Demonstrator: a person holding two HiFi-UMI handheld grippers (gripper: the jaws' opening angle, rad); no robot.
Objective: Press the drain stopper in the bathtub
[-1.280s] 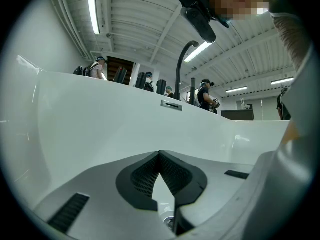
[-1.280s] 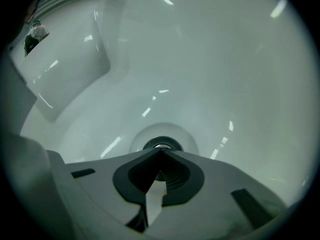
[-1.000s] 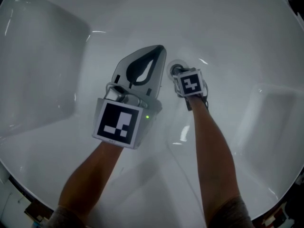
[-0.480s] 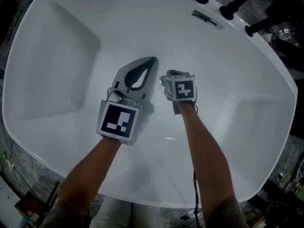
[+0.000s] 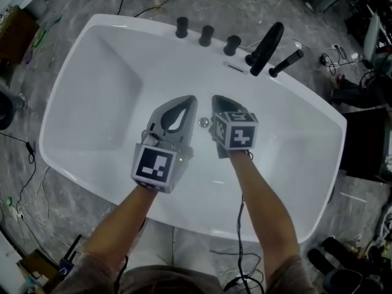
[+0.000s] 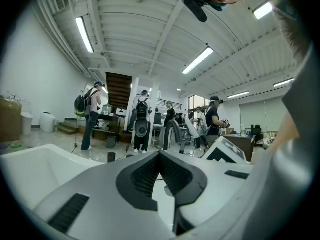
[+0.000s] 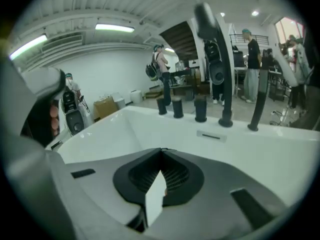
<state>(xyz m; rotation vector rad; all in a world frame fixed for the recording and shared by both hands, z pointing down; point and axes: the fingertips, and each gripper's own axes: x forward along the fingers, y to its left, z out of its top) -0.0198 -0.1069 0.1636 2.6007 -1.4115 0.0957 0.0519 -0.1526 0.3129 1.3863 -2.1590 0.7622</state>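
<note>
The small round chrome drain stopper [image 5: 204, 122] sits on the floor of the white bathtub [image 5: 92, 97]; in the head view it shows in the gap between my two grippers. My left gripper [image 5: 191, 99] is held above the tub, just left of the stopper, shut and empty. Just right of the stopper my right gripper [image 5: 215, 98] hangs at about the same height, also shut on nothing. Neither touches the stopper. In the left gripper view the jaw tips of the left gripper [image 6: 160, 155] meet. The right gripper [image 7: 161, 150] points at the tub's far wall.
A tall black faucet [image 5: 264, 46], a black hand shower [image 5: 285, 63] and three black knobs [image 5: 206, 34] stand on the tub's far rim. An overflow plate [image 7: 210, 135] sits below them. Cables lie on the grey floor [image 5: 73, 5] around the tub. People stand in the room behind.
Both grippers have risen out of the tub, away from the drain; a second ago the right one was at the stopper. The head view has pulled back to show the whole tub.
</note>
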